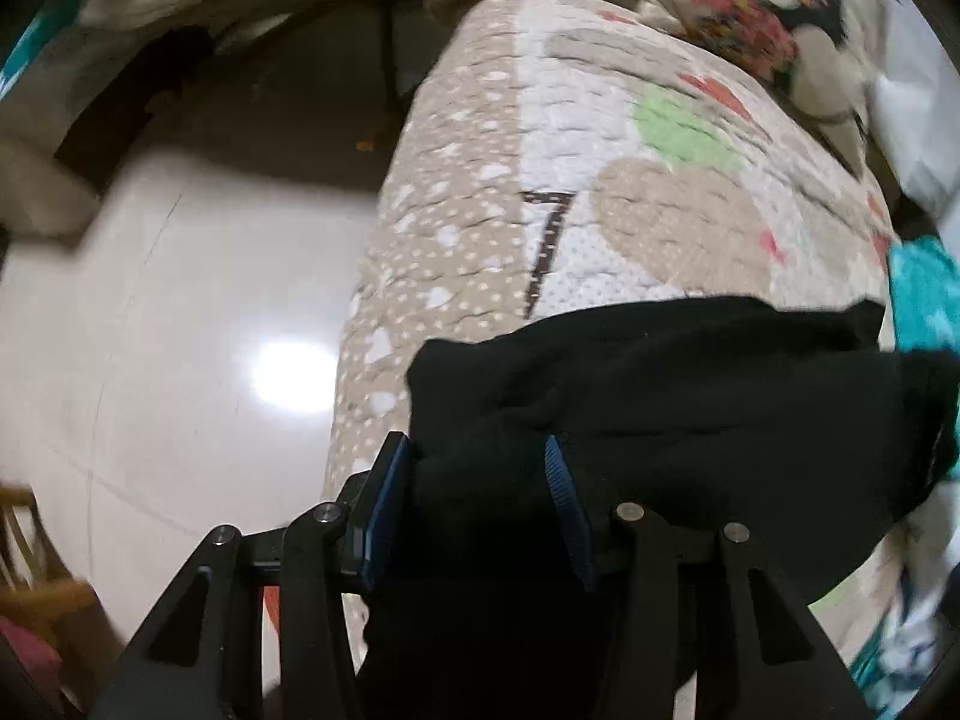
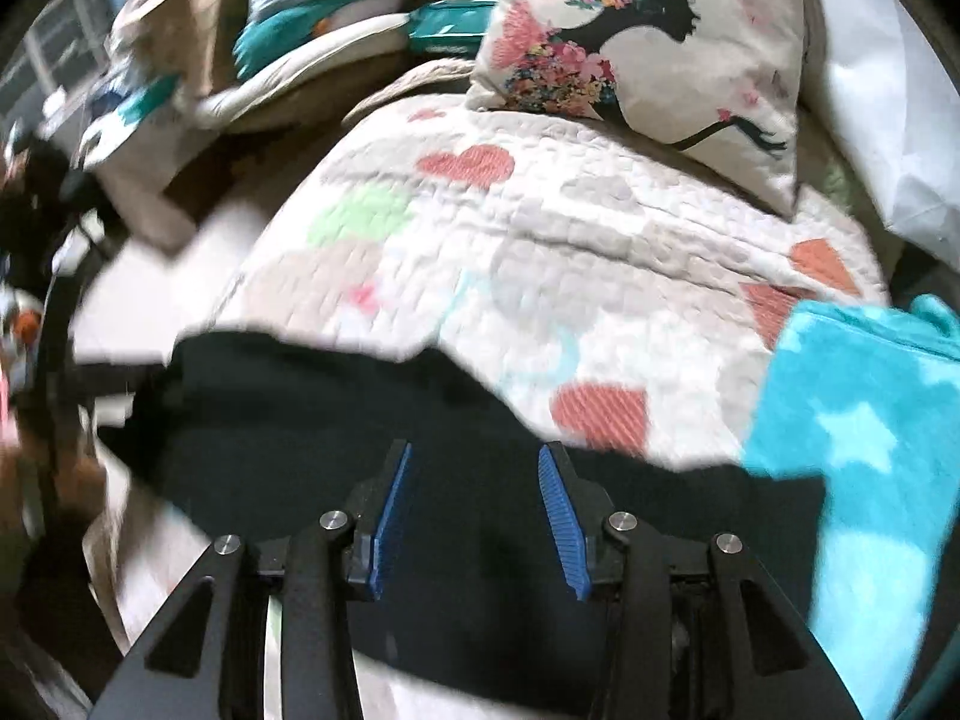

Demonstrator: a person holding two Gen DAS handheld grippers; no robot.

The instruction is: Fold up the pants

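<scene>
While the left gripper [image 1: 480, 480] pinches a bunched fold of the pants [image 1: 690, 384] between its blue pads, likely to carry that edge over, the right gripper [image 2: 474, 480] hangs spread wide above them, gripping nothing. Black, soft and rumpled, the pants lie on the quilt [image 2: 540, 252] near its edge.

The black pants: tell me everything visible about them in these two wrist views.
The black pants are plain, soft, matte fabric with no visible print, bunched rather than flat, lying across the heart-patterned quilt near its edge. A thick fold fills the left gripper, which looks clamped on it. In the right wrist view the pants spread beneath the right gripper; its jaws stand apart over the cloth. A teal star-print blanket borders one end. Motion blur hides seams and waistband.
</scene>
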